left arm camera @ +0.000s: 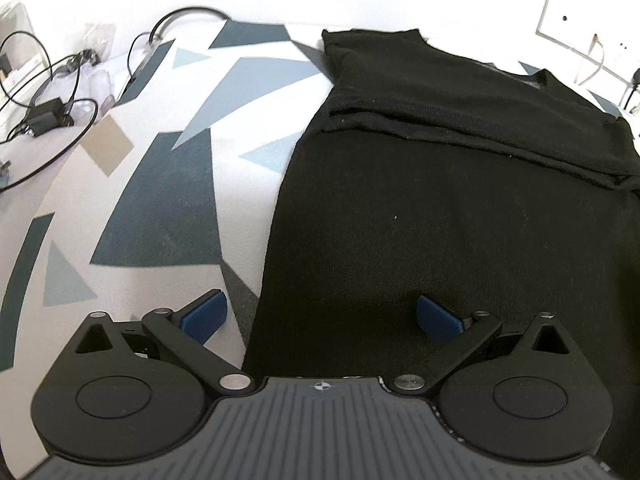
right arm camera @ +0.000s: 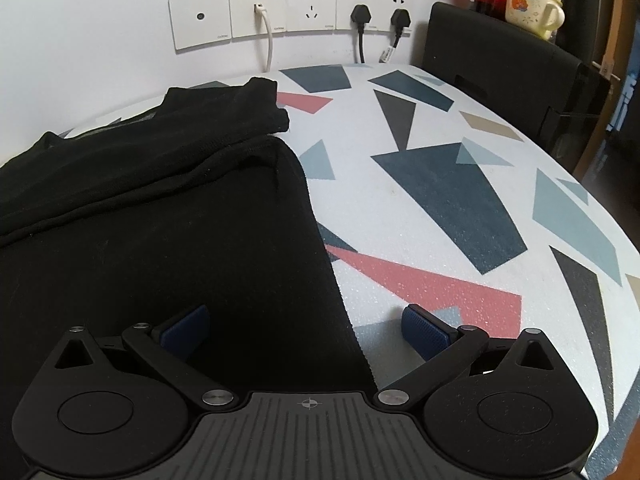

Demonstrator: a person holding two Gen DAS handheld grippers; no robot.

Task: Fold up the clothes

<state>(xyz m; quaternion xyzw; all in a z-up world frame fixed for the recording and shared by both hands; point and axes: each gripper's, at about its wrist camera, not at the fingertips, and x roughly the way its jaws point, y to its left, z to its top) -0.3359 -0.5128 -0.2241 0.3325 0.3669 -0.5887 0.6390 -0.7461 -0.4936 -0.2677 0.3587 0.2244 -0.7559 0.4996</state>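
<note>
Straddling the near hem corners, both grippers sit low at the garment's near end.

- Black garment (left arm camera: 420,208): lies flat on the patterned desk (left arm camera: 160,200), long axis running away from both cams toward the wall sockets (right arm camera: 308,10). Far end already doubled over, w/ a folded band across it, sleeve or shoulder part stacked on top. Near portion single layer, smooth.
- Left gripper (left arm camera: 320,316): jaws apart, nothing between them. Garment's left edge passes btwn the two pads; left pad over bare desk, right pad over black cloth. So the near-left corner lies directly ahead/under the jaws.
- Right gripper (right arm camera: 306,330): jaws apart, empty. Mirror case: garment's right edge runs btwn pads; left pad over cloth, right pad over desk.
- Neither arm nearer; both look abt equally placed at their own corner. Contact w/ cloth can't tell from these views.
- Judgement: next move prob. a pinch on each near corner, then carry along the long axis toward the sockets to lay near half over the folded band. Risk: edge sits mid-gap, so a close may catch only a thin bite.
- Cables, adapter (left arm camera: 48,116) left of garment, well apart. Mug (right arm camera: 532,8) on a dark unit right of the sockets.
</note>
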